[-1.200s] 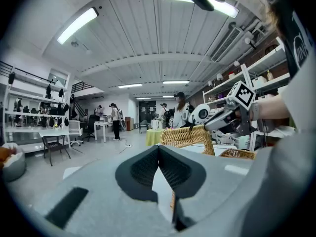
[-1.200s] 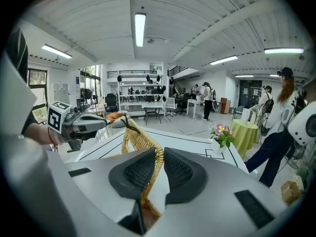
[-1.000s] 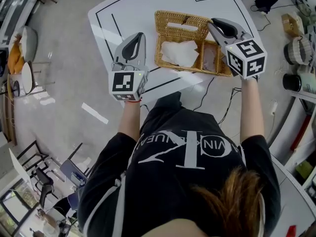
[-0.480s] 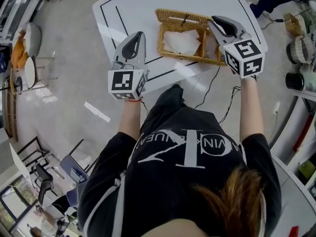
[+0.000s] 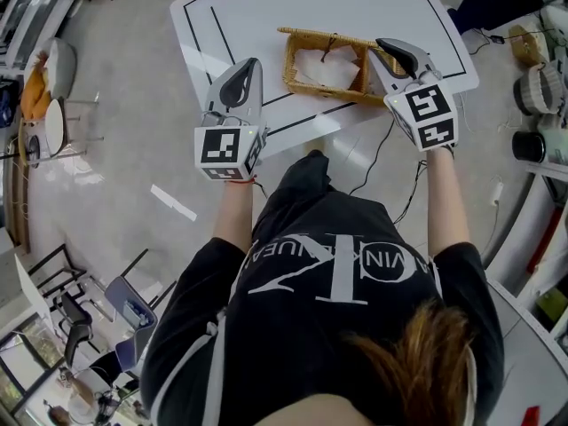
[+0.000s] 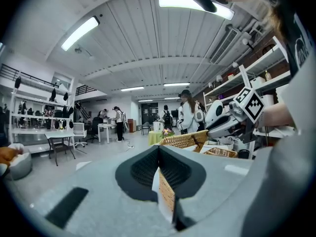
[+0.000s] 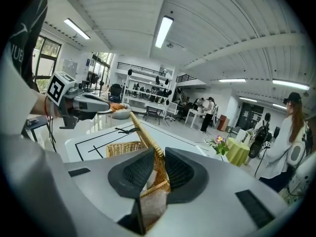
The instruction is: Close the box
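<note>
The left gripper (image 5: 248,66), jaws drawn together, hovers just left of the rectangular tan wicker box (image 5: 311,85) with pale lining on the white, black-lined table (image 5: 266,7), while only the right gripper view shows the right gripper (image 7: 158,155), jaws just easing apart, pinching the box's end wall.

Box (image 5: 330,93) on worktop (image 5: 266,7), near front edge. Lid (image 5: 324,35) up along far side. Paper (image 5: 312,71) in left compartment.
</note>
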Available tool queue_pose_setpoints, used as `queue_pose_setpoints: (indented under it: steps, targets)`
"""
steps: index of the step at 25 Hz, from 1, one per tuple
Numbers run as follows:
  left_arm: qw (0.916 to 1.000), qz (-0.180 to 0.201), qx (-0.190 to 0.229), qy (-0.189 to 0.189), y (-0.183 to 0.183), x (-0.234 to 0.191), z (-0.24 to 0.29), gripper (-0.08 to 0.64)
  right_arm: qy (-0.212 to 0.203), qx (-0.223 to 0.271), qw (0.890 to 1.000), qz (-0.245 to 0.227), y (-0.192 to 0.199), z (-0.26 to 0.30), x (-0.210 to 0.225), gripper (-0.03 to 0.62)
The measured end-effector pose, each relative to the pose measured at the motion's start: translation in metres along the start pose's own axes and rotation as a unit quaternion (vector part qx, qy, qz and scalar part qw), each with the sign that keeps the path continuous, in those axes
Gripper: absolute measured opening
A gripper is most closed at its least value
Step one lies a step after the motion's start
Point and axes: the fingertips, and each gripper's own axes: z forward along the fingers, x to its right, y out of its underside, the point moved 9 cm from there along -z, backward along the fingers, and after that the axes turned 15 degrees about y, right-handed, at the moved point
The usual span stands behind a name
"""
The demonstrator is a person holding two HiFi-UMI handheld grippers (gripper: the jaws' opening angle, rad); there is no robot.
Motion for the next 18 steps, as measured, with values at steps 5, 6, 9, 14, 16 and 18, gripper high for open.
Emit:
queue_pose_setpoints:
  steps: [5, 6, 9, 14, 16, 18]
  targets:
    - [1.0, 0.005, 0.003, -0.002, -0.002, 0.004, -0.009, 0.011, 0.008, 0.006, 1.0, -0.023, 0.006, -0.008, -0.015, 0.072]
    - [1.0, 0.006, 0.003, -0.002, -0.003, 0.004, -0.01, 0.011, 0.008, 0.007, 1.0, -0.026, 0.008, -0.01, -0.017, 0.072]
    - [1.0, 0.008, 0.004, -0.002, -0.003, 0.007, -0.012, 0.011, 0.007, 0.008, 0.999, -0.031, 0.014, -0.013, -0.022, 0.077]
    - [1.0, 0.008, 0.002, -0.002, -0.002, 0.014, -0.016, 0.011, 0.008, 0.002, 0.998, -0.059, 0.024, -0.019, -0.032, 0.081]
    - [1.0, 0.008, 0.002, -0.003, -0.003, 0.015, -0.02, 0.011, 0.008, 0.0, 0.998, -0.07, 0.027, -0.022, -0.037, 0.083]
    - [1.0, 0.008, 0.002, -0.005, -0.002, 0.015, -0.023, 0.011, 0.009, -0.003, 0.997, -0.076, 0.031, -0.023, -0.04, 0.085]
